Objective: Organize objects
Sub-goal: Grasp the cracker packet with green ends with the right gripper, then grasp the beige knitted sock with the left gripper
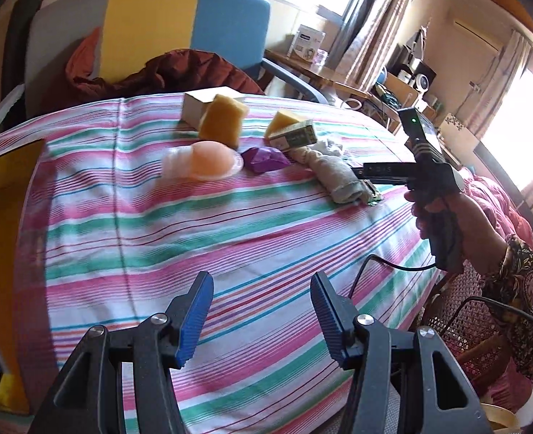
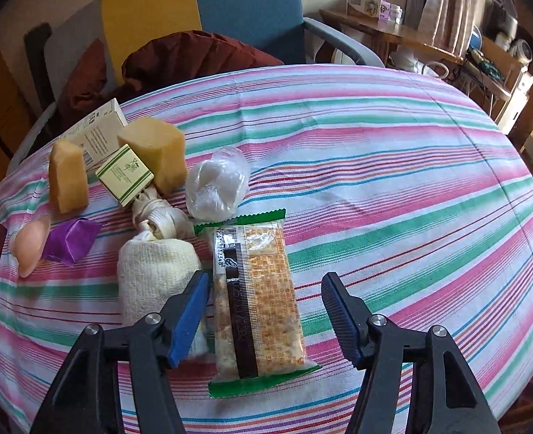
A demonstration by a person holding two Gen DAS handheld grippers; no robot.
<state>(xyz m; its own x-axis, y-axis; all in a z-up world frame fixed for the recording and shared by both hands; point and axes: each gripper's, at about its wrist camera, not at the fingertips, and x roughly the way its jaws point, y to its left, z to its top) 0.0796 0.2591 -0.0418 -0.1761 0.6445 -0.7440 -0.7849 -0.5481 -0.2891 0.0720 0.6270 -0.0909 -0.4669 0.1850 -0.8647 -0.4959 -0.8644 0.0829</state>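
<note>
A striped cloth covers the surface. In the right wrist view, the right tool stands partly open astride the cracker packet at lower centre, pads not touching it. A rolled sock lies just left. The left tool is half open and empty over bare cloth.

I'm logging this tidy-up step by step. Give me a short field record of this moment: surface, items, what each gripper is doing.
surface: striped cloth over a table
items: cracker packet, rolled sock, two sponges, small green box, purple wrapper, clear bag
right gripper: open, astride the cracker packet, pads not pressing it
left gripper: open, empty, above bare cloth
packet position: flat, beside the sock
</note>
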